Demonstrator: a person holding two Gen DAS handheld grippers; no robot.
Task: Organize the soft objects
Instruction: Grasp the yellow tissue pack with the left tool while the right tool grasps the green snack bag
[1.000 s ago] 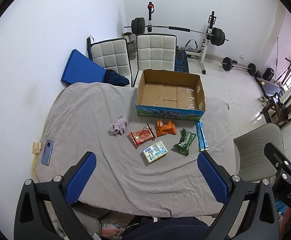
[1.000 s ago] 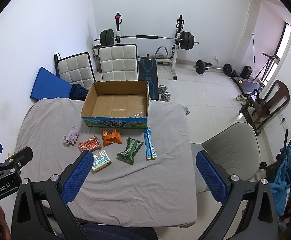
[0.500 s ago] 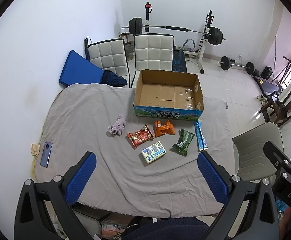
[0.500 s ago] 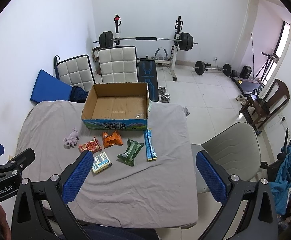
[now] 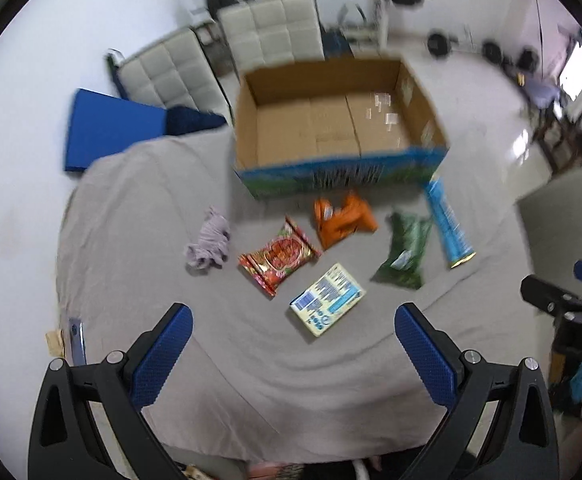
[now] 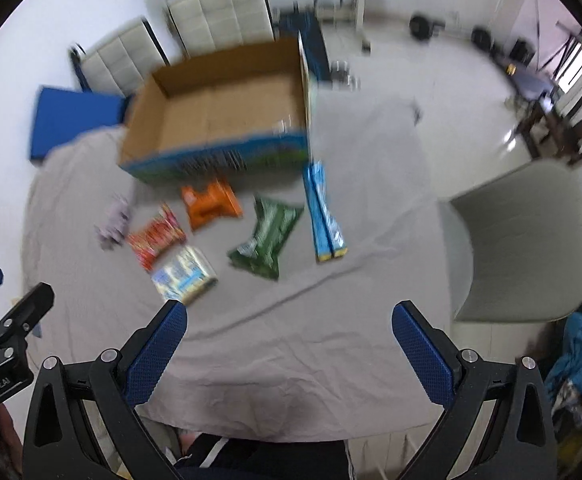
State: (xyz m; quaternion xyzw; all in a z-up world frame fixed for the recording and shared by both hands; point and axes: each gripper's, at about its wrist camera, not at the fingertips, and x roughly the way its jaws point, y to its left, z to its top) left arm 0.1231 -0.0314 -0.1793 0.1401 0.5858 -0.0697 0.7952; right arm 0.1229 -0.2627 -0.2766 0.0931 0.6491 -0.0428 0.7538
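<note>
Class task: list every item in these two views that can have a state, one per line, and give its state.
Cardboard box: open-topped, empty.
Left tongs: open, holding nothing.
Right tongs: open, holding nothing.
Purple cloth: crumpled on the table cover, outside the box.
Red packet: flat, outside the box.
Orange packet: crumpled, outside the box.
Green packet: flat, outside the box.
Blue packet: flat, beside the box's front corner.
Yellow pack: flat, nearest the left tongs.

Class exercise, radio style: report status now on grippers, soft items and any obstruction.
Left gripper and right gripper: jaws open, holding nothing. Open cardboard box holds nothing; lilac cloth bundle and snack packets lie on the grey sheet. No obstruction visible.
</note>
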